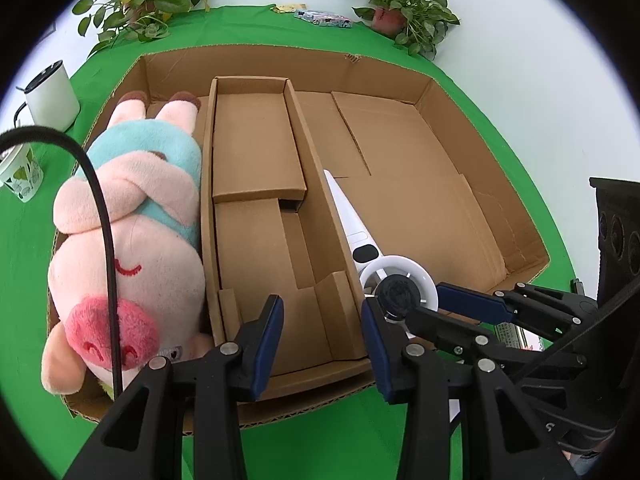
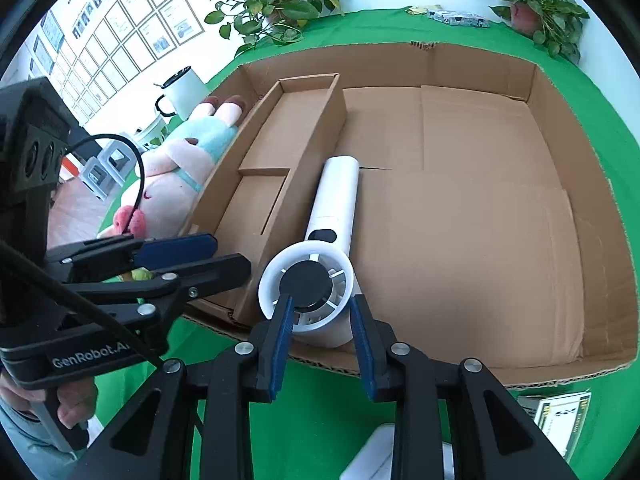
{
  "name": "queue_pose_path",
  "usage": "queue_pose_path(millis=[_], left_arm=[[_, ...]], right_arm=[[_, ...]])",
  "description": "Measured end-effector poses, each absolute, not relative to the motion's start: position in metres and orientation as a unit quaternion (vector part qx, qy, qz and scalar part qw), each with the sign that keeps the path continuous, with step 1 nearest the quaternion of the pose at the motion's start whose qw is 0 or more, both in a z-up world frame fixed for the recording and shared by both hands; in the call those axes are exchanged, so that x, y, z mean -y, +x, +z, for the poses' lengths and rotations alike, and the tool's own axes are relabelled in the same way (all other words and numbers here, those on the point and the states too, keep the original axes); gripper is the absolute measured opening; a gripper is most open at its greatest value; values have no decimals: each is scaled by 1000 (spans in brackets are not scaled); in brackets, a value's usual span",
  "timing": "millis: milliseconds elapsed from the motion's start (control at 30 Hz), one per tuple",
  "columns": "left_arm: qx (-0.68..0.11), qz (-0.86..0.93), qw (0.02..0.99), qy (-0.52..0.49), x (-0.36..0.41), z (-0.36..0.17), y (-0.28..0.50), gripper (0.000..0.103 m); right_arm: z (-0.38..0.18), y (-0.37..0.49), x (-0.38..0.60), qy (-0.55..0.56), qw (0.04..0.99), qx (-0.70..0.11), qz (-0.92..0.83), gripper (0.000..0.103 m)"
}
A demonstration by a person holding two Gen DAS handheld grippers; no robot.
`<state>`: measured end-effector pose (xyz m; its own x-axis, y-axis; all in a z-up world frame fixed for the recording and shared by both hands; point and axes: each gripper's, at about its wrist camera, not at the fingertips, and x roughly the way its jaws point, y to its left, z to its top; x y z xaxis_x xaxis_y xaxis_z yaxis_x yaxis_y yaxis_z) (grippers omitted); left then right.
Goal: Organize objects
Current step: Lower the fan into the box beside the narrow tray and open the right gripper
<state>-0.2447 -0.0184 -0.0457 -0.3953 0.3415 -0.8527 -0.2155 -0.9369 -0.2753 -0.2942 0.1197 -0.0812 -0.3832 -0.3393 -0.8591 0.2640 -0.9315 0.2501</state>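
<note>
1. The right gripper clamps its blue pads on the round head of the handheld fan.
2. The left gripper hangs with jaws apart, holding nothing.
3. Only the left wrist view shows the whole plush pig.
4. The fan lies in the cardboard box beside the divider tray, long axis running away from the camera, handle pointing to the far wall.

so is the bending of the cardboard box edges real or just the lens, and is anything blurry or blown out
Lens: in both wrist views the cardboard box walls bow outward and dark corners frame the picture. Left wrist view: sharp, even light, soft shadows, the wall behind the plants washed near white. Right wrist view: the handheld fan is crisp, without glare.
</note>
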Motion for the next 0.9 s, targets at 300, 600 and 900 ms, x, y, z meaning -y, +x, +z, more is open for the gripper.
queue_pose_path(millis=[300, 600, 900], left_arm=[[77, 830, 166, -527, 20, -46, -244, 39], [94, 824, 160, -535, 22, -46, -241, 39], [129, 821, 131, -540, 23, -49, -235, 39]], right_arm=[[-86, -292, -127, 548, 182, 100, -810, 29], [-79, -286, -119, 541, 175, 77, -819, 29], [-63, -275, -133, 520, 154, 78, -836, 53]])
